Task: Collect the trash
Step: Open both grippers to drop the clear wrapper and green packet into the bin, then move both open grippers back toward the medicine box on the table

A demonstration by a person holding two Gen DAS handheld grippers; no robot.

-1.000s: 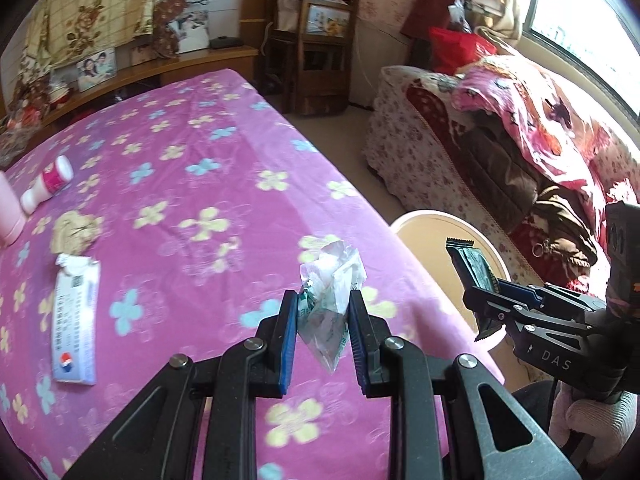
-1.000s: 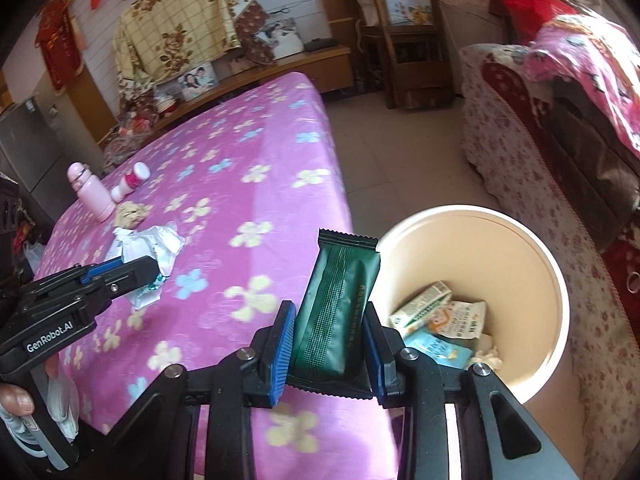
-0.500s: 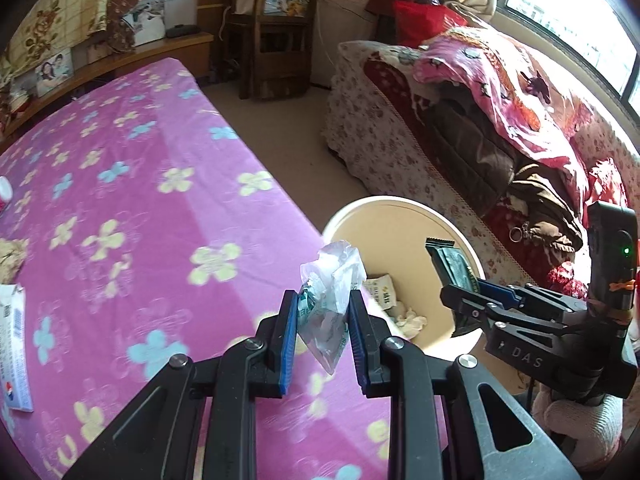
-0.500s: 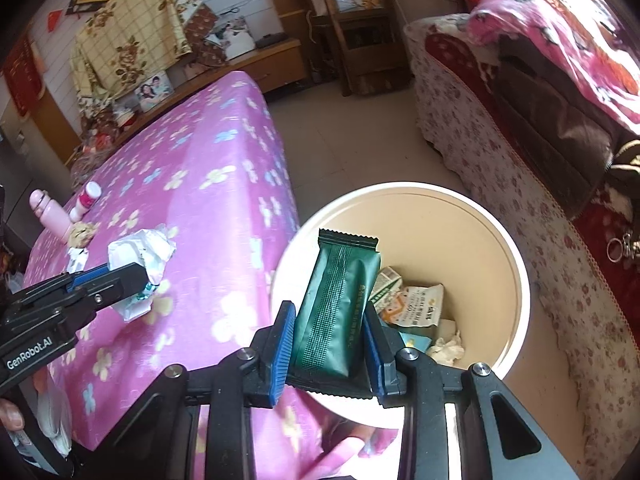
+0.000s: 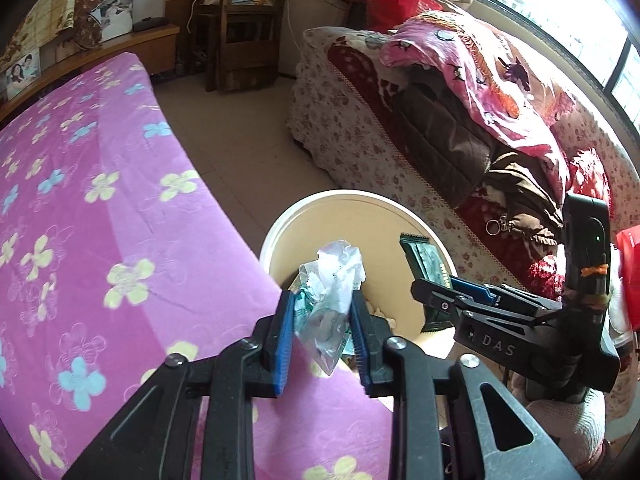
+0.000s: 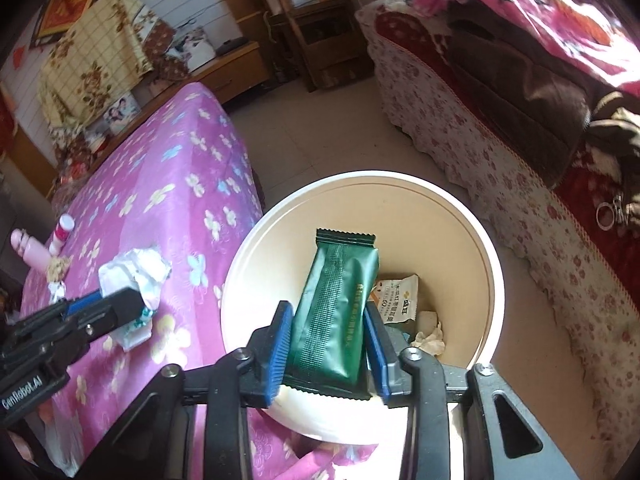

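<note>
The bin (image 6: 490, 264) is round and cream, and it stands on the pale tile floor (image 6: 320, 152). It is the big thing in the middle here.

The right gripper (image 6: 326, 344) is squeezed tight on a green wrapper (image 6: 340, 304). The wrapper stands up between the blue pads (image 6: 280, 348), right over the open bin. Down in the bin lie a small white packet (image 6: 396, 300) and some crumpled paper (image 6: 430, 338).

The left gripper (image 5: 320, 332) is squeezed tight on a crumpled clear bag (image 5: 332, 288). In the left view it looks to be at the bin's near edge, by the bed, but in the right view it seems to be over the bed, so it is hard to be sure.

Just left of the bin is a bed (image 5: 80, 200) with a pink cover with yellow and blue flowers. Far from the bin on that cover are a pink bottle (image 6: 28, 250), a small white bottle (image 6: 62, 230) and a brown crumpled scrap (image 6: 58, 268), all close together.

To the right of the bin is a sofa (image 6: 460, 120) with a flowery cover, piled with a bright pink blanket (image 5: 480, 68) and brown clothes (image 5: 448, 140). Behind the bin, by the far wall, stand a dark wood shelf (image 5: 240, 32) and a low wood cabinet (image 6: 232, 64). A window (image 5: 560, 12) lets in bright light past the sofa.
</note>
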